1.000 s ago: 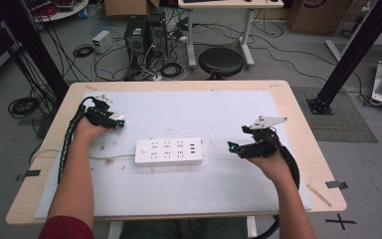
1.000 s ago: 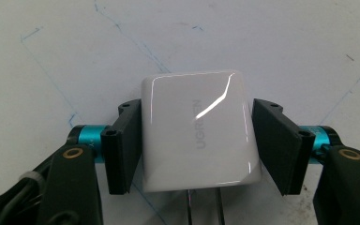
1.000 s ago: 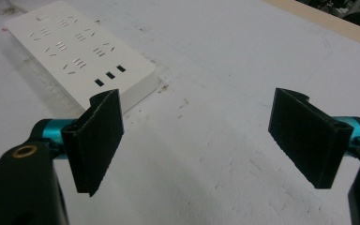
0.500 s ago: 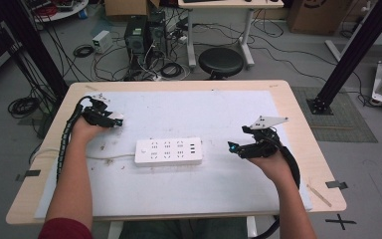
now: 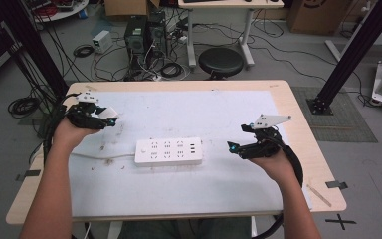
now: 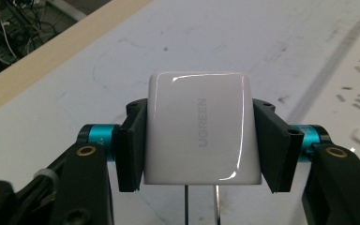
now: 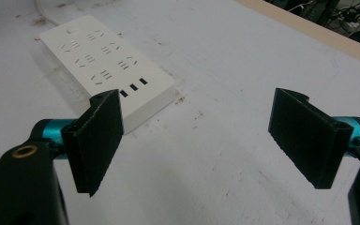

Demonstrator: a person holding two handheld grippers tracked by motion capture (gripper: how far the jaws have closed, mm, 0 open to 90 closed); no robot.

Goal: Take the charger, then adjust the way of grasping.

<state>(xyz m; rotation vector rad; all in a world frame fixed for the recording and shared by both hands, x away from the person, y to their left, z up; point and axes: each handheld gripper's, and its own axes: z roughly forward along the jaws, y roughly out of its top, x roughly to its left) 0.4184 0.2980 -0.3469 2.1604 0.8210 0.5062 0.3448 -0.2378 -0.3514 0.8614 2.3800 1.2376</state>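
Note:
A white cube-shaped charger (image 6: 198, 129) marked UGREEN sits between the black pads of my left gripper (image 6: 199, 140), which is shut on it. Its two metal prongs (image 6: 186, 206) point back toward the camera. In the high view this gripper (image 5: 107, 117) hangs above the table's far left with the charger (image 5: 109, 112) at its tip. A white power strip (image 5: 168, 151) lies flat mid-table, sockets up. My right gripper (image 5: 234, 147) hovers to the strip's right, pointing at it. Its jaws stand wide open and empty (image 7: 201, 140), with the power strip (image 7: 105, 61) ahead.
A white mat (image 5: 194, 112) covers the wooden table (image 5: 298, 114). The strip's cord (image 5: 99, 157) runs left toward my left forearm. Beyond the far edge stand a black stool (image 5: 221, 61), computer towers (image 5: 135, 35) and cables. A black frame post (image 5: 350, 55) rises at the right.
My left hand has risen off the mat with the charger and drifted slightly left. The right hand and the power strip have stayed put.

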